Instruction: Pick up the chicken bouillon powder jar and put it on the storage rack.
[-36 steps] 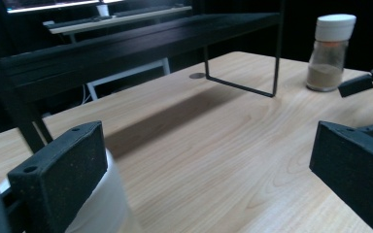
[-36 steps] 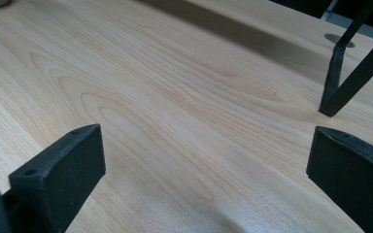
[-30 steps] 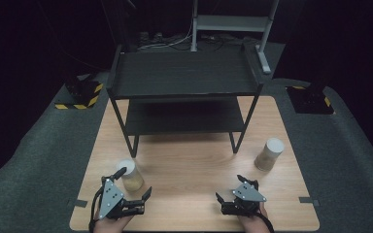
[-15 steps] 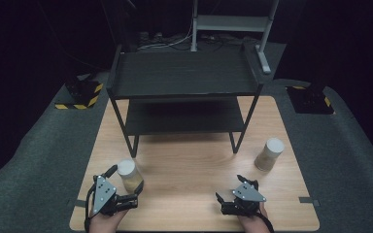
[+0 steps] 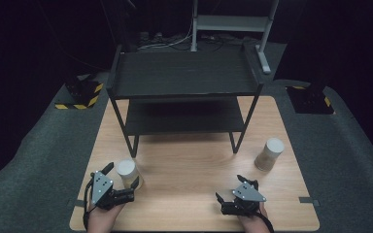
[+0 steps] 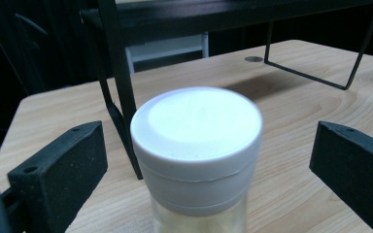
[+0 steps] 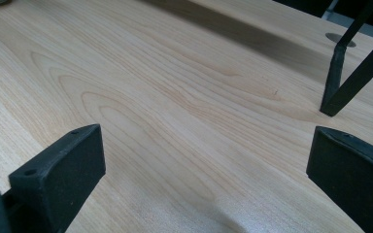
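Note:
A clear jar with a white lid [image 5: 126, 171] [image 6: 196, 145] stands upright on the wooden table [image 5: 189, 165] near the front left. My left gripper [image 5: 122, 175] [image 6: 204, 150] is open, with one jaw on each side of the jar and a gap on both sides. A second white-lidded jar [image 5: 269, 154] stands at the right of the table. My right gripper [image 5: 229, 188] [image 7: 204, 150] is open near the front edge, low over bare wood, with nothing between its jaws.
A black two-tier shelf rack [image 5: 184, 73] stands on the back half of the table; one rack leg [image 6: 121, 97] rises just behind the left jar, another rack leg [image 7: 340, 82] stands ahead of the right gripper. Dark grey carpet [image 5: 39, 160] surrounds the table.
My left gripper has swung and moved forward, so its jaws now flank the jar instead of sitting just short of it. The right gripper and both jars have stayed put.

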### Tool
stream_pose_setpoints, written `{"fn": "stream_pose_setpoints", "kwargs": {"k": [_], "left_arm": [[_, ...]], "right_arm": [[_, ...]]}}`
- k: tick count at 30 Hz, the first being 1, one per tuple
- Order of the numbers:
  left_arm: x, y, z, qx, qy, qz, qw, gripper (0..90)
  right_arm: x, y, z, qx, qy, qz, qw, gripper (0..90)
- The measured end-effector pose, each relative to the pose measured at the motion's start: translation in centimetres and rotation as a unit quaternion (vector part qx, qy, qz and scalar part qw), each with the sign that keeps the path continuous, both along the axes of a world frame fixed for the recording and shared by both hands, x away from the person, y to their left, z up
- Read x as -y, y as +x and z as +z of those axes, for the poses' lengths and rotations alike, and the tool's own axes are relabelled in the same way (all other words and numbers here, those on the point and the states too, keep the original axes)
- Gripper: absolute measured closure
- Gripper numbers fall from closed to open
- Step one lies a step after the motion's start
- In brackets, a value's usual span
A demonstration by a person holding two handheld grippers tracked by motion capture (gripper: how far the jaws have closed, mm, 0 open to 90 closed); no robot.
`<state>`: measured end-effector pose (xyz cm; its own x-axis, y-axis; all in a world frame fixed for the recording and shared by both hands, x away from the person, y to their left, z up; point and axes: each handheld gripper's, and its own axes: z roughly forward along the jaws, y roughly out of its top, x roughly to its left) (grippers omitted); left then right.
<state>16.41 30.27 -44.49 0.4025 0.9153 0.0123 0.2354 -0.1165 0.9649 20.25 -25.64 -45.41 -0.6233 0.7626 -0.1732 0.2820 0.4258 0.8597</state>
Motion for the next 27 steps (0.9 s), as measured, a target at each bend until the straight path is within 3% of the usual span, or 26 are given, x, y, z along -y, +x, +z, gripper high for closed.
{"fn": "stream_pose_setpoints", "kwargs": {"k": [9, 13, 18, 27], "left_arm": [[-0.2, 0.9, -0.7, -0.011, -0.011, 0.004, 0.9999, 0.6], [-0.3, 1.2, -1.0, -0.015, -0.005, -0.001, 0.9999, 3.2], [-0.5, 1.3, -1.4, -0.016, -0.001, -0.008, 0.9998, 14.6], [-0.5, 1.2, -2.0, -0.01, -0.026, -0.009, 0.9996, 26.7]], "right_arm": [[0.0, 0.0, 0.0, 0.001, -0.001, 0.0, 1.0, 0.0], [-0.1, 0.0, 0.0, 0.001, -0.002, 0.0, 1.0, 0.0], [0.0, 0.0, 0.0, 0.0, -0.001, 0.0, 1.0, 0.0], [0.0, 0.0, 0.0, 0.0, -0.002, 0.001, 1.0, 0.0]]}}
